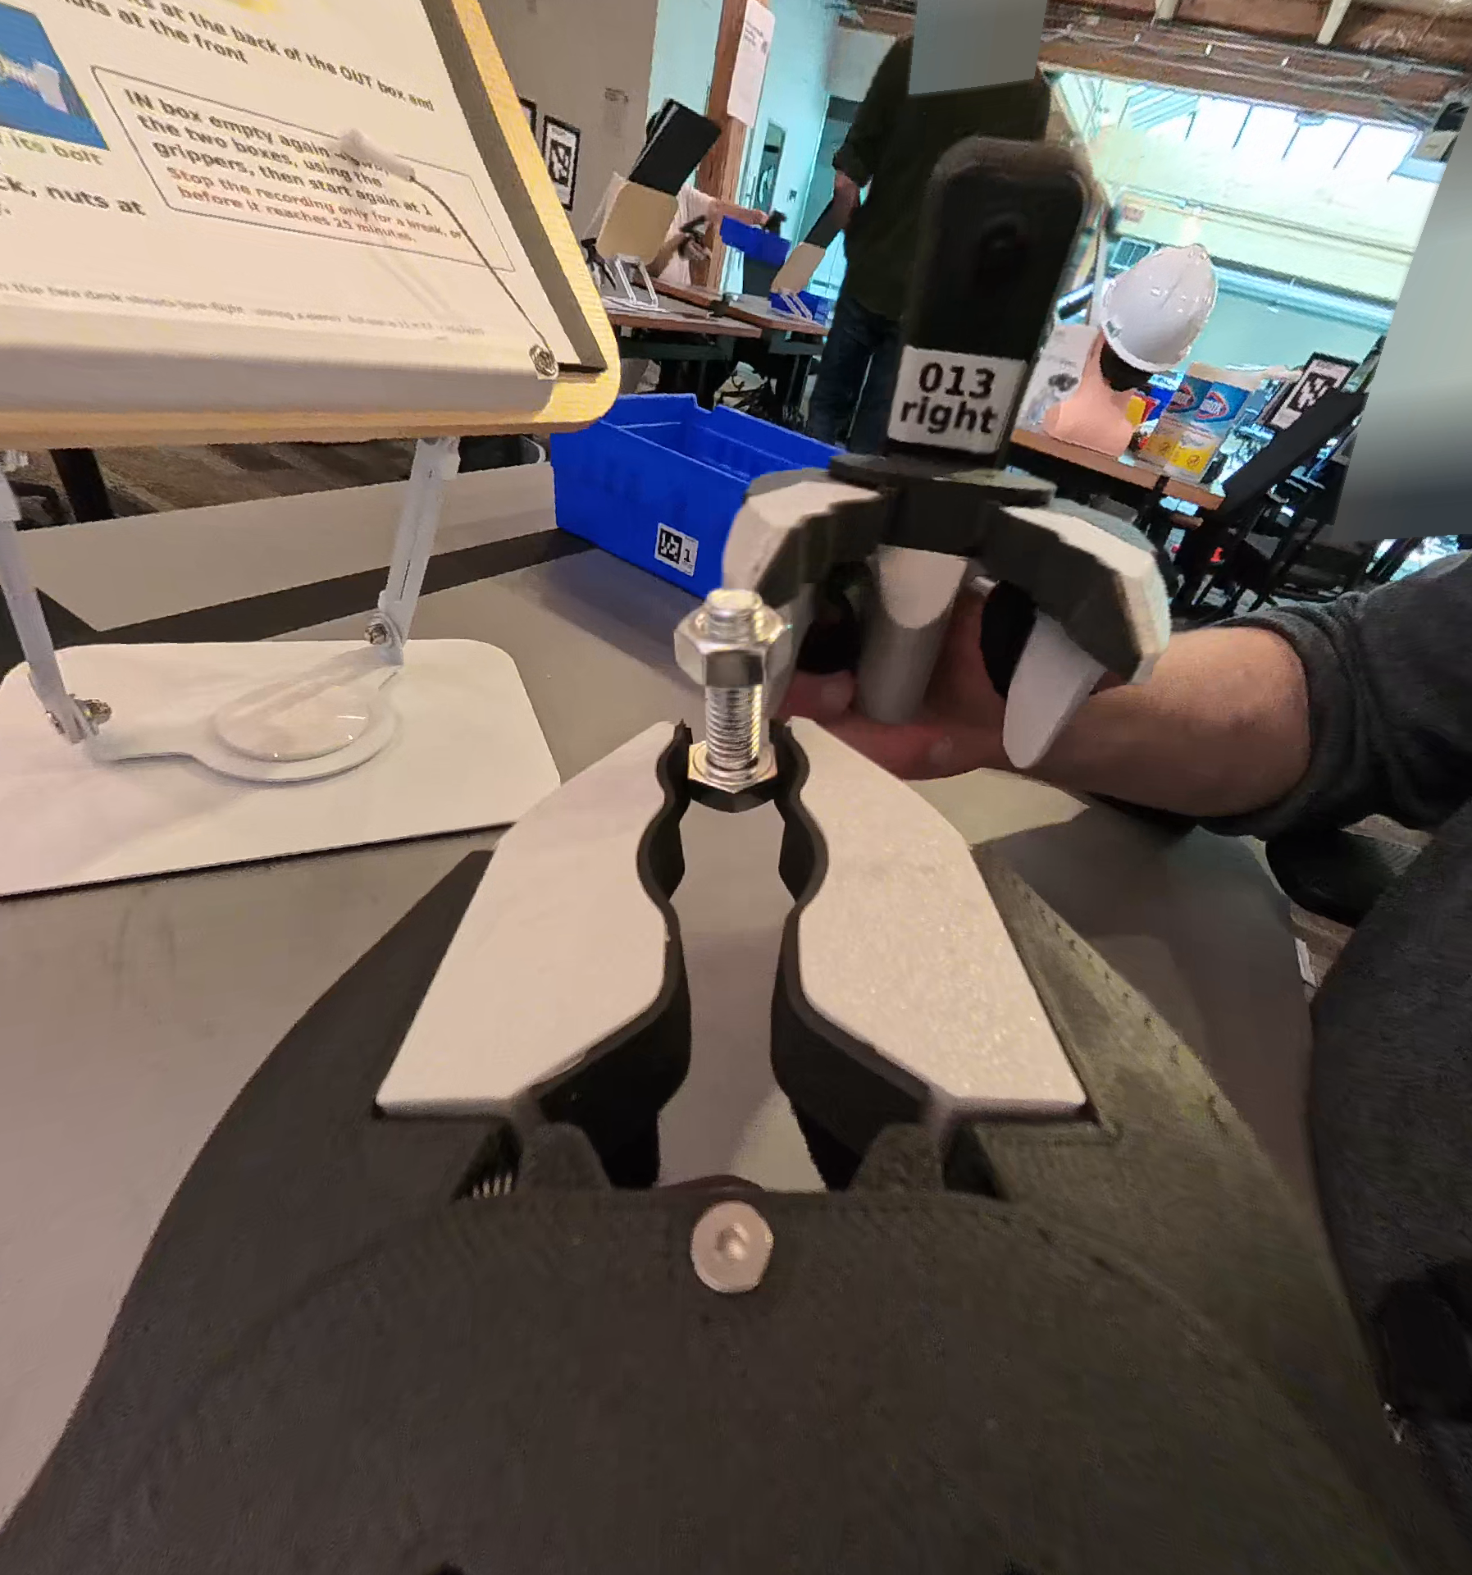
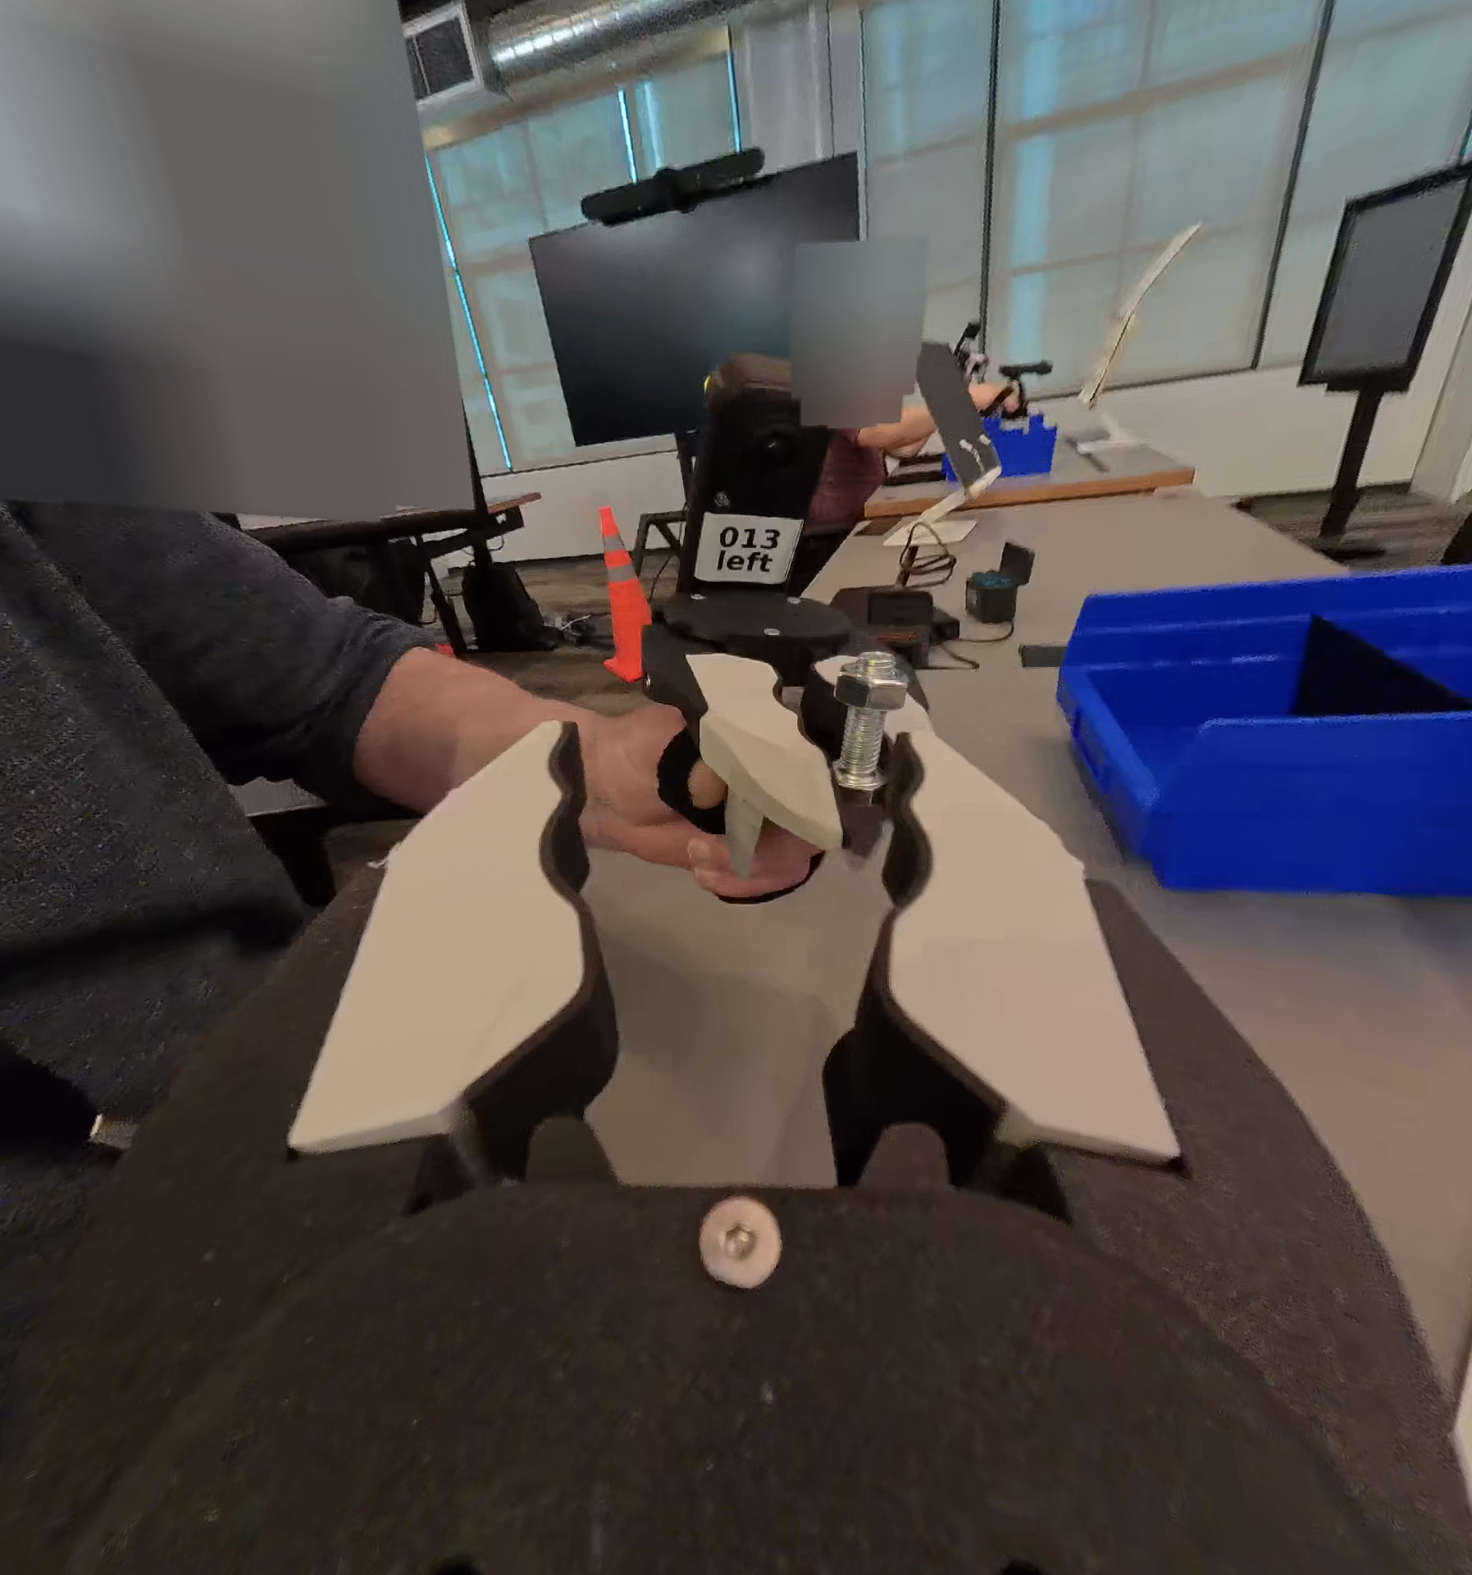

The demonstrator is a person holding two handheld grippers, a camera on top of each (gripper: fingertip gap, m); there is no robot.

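Bolt [image 1: 730,716] stands upright, head clamped between the left gripper [image 1: 730,771] fingers, threads and nut [image 1: 730,637] clear above, so the nut is reachable. Right gripper [image 2: 736,767] fingers spread wide, one tip just beside the nut; contact looks unlikely but blur hides it. Blue bin [image 2: 1311,767] sits near on the surface [image 1: 161,980].

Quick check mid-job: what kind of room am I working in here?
Likely a shared workshop or lab: long grey tables, blue parts bins, an orange traffic cone, and a big dark screen by the windows.
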